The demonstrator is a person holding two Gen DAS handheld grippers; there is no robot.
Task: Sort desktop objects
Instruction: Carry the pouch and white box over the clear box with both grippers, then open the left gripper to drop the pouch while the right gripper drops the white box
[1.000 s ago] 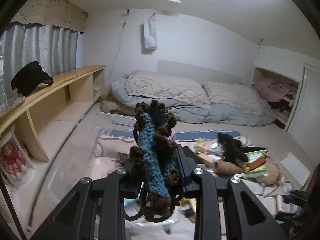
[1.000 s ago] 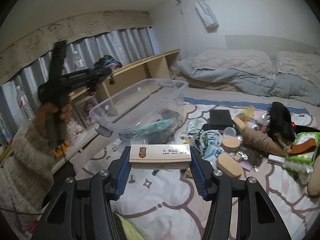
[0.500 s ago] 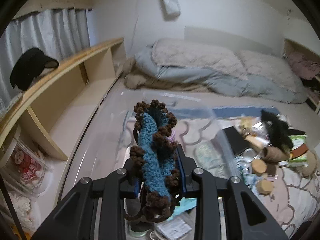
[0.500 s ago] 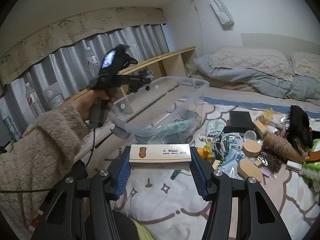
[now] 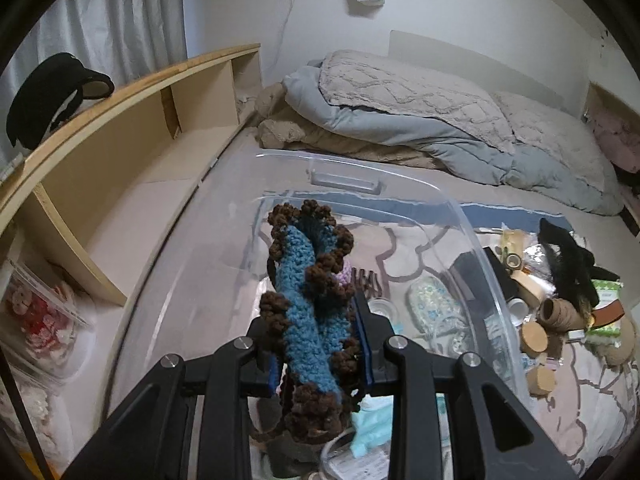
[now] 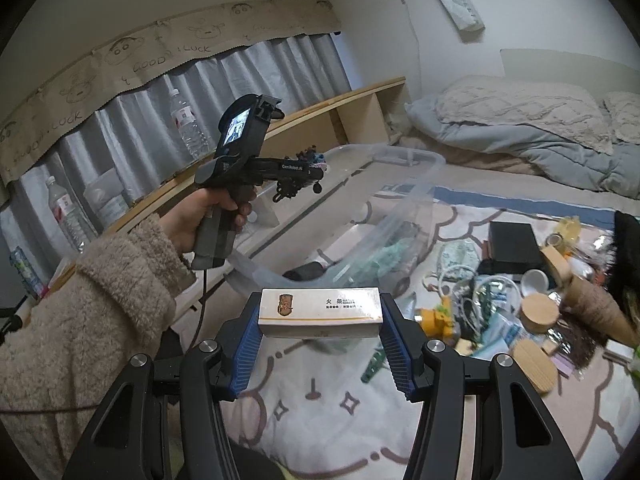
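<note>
Left tongs [image 5: 320, 354] clamp blue-and-brown crocheted yarn piece [image 5: 310, 300] above clear plastic storage bin [image 5: 460, 216]. Right tongs [image 6: 320, 342] grip white rectangular matchbox [image 6: 319, 312], short of bin. Advice: lower piece inside the rim before releasing.

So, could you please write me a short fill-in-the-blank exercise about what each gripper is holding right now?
1. The left gripper is shut on a blue and ____ crocheted piece.
2. It holds that piece above the clear plastic ____.
3. The right gripper grips a long white ____ with a gold stripe.

Missing words: brown; bin; box
</note>
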